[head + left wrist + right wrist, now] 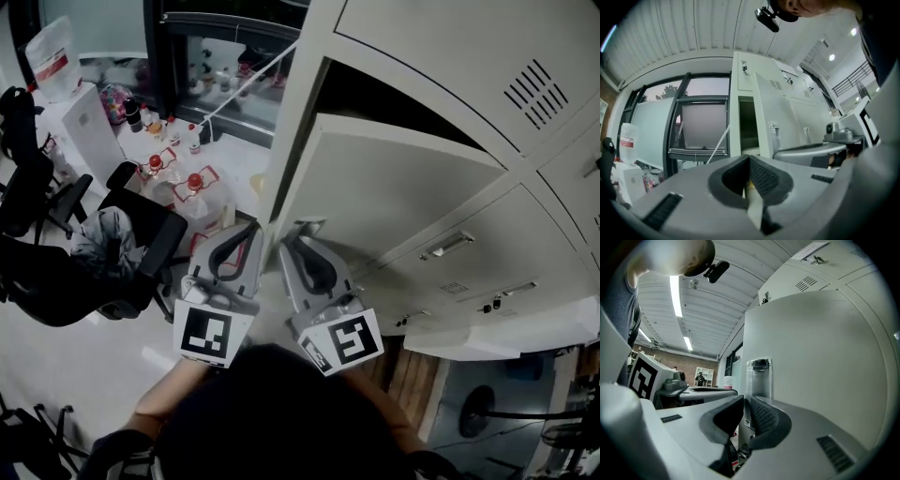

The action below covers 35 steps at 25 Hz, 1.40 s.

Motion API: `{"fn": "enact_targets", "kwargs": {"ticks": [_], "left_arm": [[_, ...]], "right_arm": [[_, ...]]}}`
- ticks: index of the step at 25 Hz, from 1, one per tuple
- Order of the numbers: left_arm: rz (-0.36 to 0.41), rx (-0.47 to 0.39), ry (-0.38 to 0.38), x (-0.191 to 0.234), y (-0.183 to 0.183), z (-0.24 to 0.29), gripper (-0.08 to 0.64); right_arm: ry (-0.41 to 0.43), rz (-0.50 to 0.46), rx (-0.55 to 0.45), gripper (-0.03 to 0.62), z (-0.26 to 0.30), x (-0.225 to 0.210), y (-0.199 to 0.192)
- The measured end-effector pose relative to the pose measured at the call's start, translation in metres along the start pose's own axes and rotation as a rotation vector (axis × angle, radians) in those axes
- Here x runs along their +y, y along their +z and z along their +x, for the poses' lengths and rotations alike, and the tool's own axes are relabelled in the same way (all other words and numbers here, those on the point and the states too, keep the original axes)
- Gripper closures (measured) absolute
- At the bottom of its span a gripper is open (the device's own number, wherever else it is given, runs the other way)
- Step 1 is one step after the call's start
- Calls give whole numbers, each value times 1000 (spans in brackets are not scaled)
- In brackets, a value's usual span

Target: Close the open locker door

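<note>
The pale grey locker door [403, 187] stands swung out from its dark open compartment [375, 108]. My right gripper [292, 242] is at the door's lower free corner. In the right gripper view the door [820, 362] fills the right side, with a clear plastic latch piece [758, 378] on its edge just beyond my right gripper [744, 404]. Only a thin slit shows between its jaws, and nothing is in it. My left gripper [246, 230] hangs shut and empty just left of the door. The left gripper [748, 161] faces the open compartment [746, 126] and the door's edge [764, 117].
Closed locker doors and drawers [450, 246] lie right of and below the open door. On the left stand black office chairs [56, 272] and red-capped water bottles [195, 183] on the floor. A dark window frame [698, 126] is left of the lockers. A person [700, 378] stands far off.
</note>
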<state>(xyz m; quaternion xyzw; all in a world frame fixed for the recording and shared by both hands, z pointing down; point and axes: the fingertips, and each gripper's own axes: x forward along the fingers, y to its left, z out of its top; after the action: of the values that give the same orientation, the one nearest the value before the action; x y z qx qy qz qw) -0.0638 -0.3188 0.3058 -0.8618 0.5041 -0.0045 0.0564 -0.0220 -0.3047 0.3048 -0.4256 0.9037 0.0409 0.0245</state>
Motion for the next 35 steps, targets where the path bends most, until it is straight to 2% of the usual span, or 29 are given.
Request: {"fn": "enact_targets", "kwargs": {"ticks": [7,19,21,24,28,32,35], "left_arm": [[9,-17,-122,-2,-1,18,561],[12,-7,-238,1,-11,41,561],[11,-11,-248,2,-13,45,561],[-32,-8,-248,3,-12,48,561],[11,-25,-281,3,-14,51,561],[-15,-18,-281,4,-15,53,561],[-6,-31,-285,5,-16,55,561]], "right_arm": [[-76,-2,-12,534,12,-10,-1],[-139,-16,2,537,28,-22,-3],[-144,-19,5,537,30,-23,-3],[-154,-17,9,537,33,-26,-4],[-162,-18,16,539,36,-30,-5],[-168,-21,19,541,39,-34,-5],[-172,-29,19,541,41,-36,-5]]}}
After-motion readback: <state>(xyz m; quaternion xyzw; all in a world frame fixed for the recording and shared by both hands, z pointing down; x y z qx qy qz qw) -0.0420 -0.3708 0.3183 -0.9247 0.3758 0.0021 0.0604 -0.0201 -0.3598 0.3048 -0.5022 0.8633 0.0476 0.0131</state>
